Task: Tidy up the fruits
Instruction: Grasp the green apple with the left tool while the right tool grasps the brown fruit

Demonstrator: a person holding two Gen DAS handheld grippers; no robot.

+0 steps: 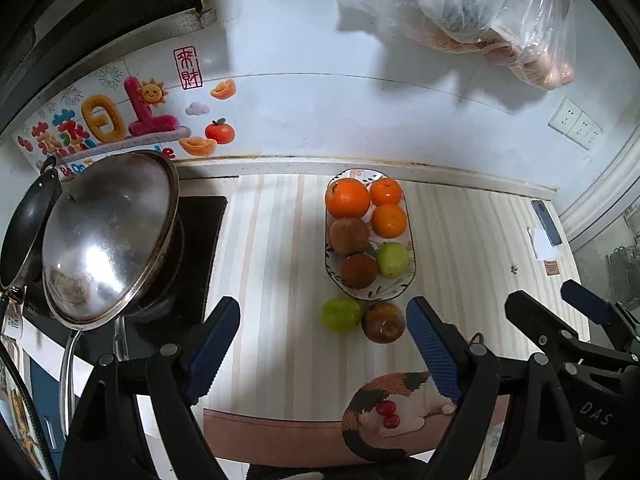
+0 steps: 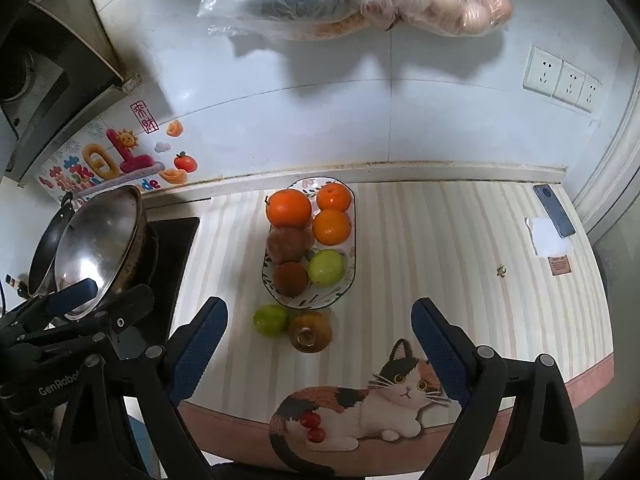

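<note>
I have both tools hanging back over the near edge of the striped mat [image 2: 460, 240], which I judge is a pause to line up before reaching in.

The biggest thing beside the work area is the wok lid [image 1: 108, 236], propped at a tilt over the stove on the left. It hides whatever is under it, and the pan [image 1: 28, 232] behind it is cut off by the edge of the left view.

The oval dish [image 2: 349, 280] sits lengthwise on the mat, running away from me toward the wall. It holds three oranges at the far end, then two brown fruits and a green one. I read that as sorting by kind, with the near tip of the dish left for the rest.

Two pieces lie on the mat just beside the dish's near tip: a green fruit [image 2: 271, 320] and a brown fruit [image 2: 310, 331], touching or nearly so. I cannot tell what kind the brown ones are.

My left gripper [image 1: 324, 354] has its jaws spread wide and holds nothing; both loose fruits sit just ahead of the gap. My right gripper [image 2: 320, 356] is likewise wide open and empty.

The bags hanging on the wall are cut off at the top, their contents blurred. A phone [image 2: 554, 210] lies far right.
</note>
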